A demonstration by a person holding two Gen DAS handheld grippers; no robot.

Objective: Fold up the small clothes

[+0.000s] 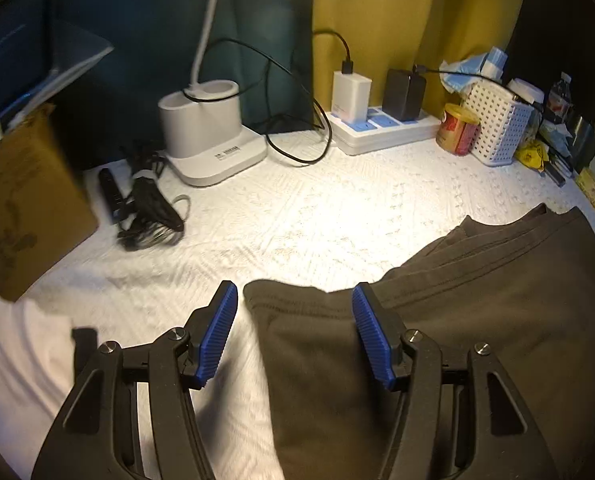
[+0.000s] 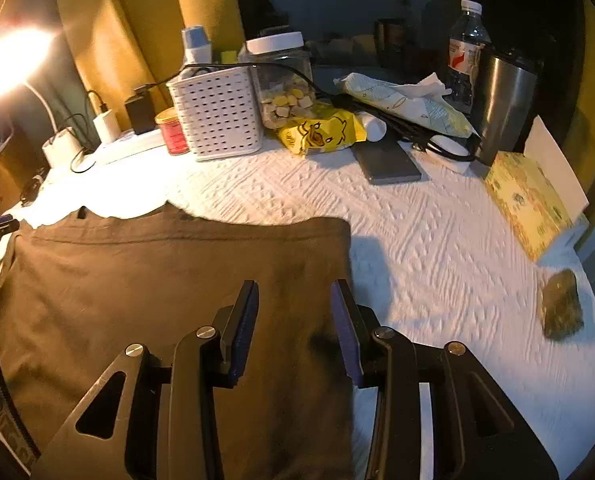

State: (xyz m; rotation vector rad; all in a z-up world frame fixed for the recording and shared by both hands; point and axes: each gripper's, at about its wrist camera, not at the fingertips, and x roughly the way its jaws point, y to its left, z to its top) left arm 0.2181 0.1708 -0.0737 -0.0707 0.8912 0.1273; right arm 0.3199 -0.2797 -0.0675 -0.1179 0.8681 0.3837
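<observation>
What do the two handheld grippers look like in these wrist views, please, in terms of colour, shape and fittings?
Both are matte black linkage frames with triangular cut-outs and silver pivot pins. The left gripper has two fingers faced with ribbed bright blue pads. The right gripper is built the same; its pads look darker blue in the dim light. No hand or sleeve shows.

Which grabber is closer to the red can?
Left. The red can sits just past the cloth from the left gripper, while the right gripper sees it farther off at the table's far left.
</observation>
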